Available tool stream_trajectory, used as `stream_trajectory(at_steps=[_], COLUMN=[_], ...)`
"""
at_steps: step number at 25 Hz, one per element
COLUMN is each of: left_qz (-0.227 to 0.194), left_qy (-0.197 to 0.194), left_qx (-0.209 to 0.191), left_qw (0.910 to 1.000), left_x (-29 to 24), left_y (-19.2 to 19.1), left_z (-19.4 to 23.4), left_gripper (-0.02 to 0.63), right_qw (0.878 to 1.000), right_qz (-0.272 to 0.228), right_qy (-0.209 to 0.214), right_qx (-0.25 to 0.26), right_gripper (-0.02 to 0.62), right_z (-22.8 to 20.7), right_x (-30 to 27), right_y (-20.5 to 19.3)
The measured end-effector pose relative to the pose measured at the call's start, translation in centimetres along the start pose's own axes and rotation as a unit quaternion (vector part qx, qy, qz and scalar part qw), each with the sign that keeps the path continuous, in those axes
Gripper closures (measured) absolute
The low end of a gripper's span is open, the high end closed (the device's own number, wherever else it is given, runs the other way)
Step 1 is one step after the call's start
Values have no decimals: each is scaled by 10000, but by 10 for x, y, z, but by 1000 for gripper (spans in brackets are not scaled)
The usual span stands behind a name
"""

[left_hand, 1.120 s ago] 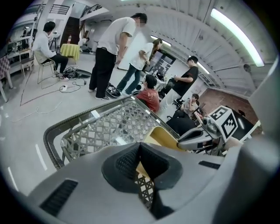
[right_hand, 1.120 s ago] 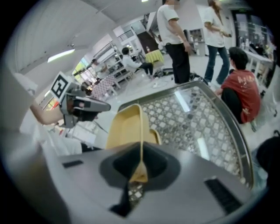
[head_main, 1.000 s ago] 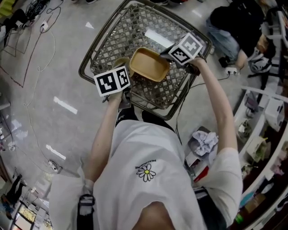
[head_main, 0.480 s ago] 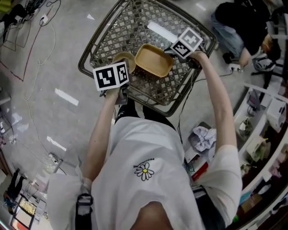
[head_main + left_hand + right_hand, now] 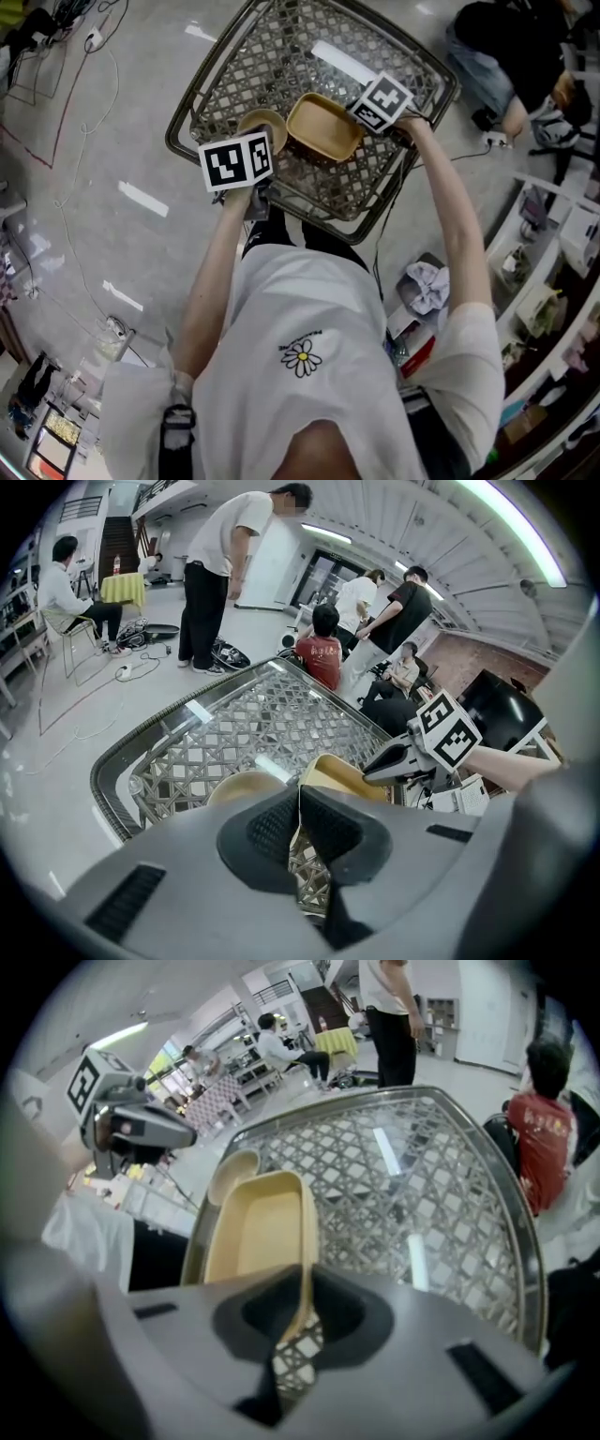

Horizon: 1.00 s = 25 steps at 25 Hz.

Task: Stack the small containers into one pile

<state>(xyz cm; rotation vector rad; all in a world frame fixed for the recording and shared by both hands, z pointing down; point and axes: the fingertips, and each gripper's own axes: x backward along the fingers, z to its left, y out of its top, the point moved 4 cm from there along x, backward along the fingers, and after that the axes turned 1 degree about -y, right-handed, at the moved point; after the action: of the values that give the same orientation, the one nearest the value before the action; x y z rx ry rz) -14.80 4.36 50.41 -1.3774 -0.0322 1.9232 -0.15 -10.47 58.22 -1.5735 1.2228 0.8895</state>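
Observation:
A tan rectangular container [image 5: 323, 127] hangs over the wicker table [image 5: 281, 56]. My right gripper [image 5: 302, 1312] is shut on its near rim, one jaw inside the wall [image 5: 262, 1232]. A small round tan bowl [image 5: 262, 127] sits just left of it, their edges almost touching. My left gripper [image 5: 296, 829] is shut on a thin tan rim seen edge-on, which runs up to the bowl [image 5: 246, 785]. In the head view the left marker cube [image 5: 236, 161] hides that grip. The right marker cube [image 5: 380, 101] stands at the container's right end.
The table has a dark metal rim [image 5: 112, 789] and a glass top over lattice. Several people sit or stand past its far side [image 5: 323, 653]. Cables lie on the floor at left [image 5: 84, 103]. Shelves and clutter stand at the right [image 5: 544, 281].
Both grippers have shifted a little over the table with their loads. The round bowl shows more fully beside the rectangular container. Both grips are unchanged.

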Motion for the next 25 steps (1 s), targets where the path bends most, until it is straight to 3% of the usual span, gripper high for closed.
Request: stream_trajectory(at_steps=[2,4,7,10,12,15,17,25], left_qz=[16,26,22,70,103,-87,-146,567], left_qy=[-10,-49,-48,-51,-156,-216,-273,-416], left_qx=[-57,-125,-324,-1020,-1834,-3021,-3468,-3577], left_qw=[10000,9999,9995,9948,9829,9530,9374,9312], left_x=[0,-1,-2,-4,-7,-9,-14,-55], left_y=[0,3,11,23,33,49,55,34], left_z=[-3,-5,-7,-16,-30,-49,-56,-53], left_gripper=[580,580,580,580,580,580,580,580], right_qw=[9999,9998,9990,9956,9913,9839,9790,9489], right_qz=[-5,-48,-257,-578,-798,-1109,-1308,-2132], right_qy=[-96,-181,-371,-734,-1048,-1401,-1561,-1766], right_qx=[35,-10,-75,-18,73,99,-77,-1513], right_gripper=[528,449,442,442,442,442,443,478], right_z=[1,0,0,7,17,41,57,84], right_x=[-1,1,11,34,53,69,69,42], right_y=[-3,-4,-1,1,-4,-17,-26,-56])
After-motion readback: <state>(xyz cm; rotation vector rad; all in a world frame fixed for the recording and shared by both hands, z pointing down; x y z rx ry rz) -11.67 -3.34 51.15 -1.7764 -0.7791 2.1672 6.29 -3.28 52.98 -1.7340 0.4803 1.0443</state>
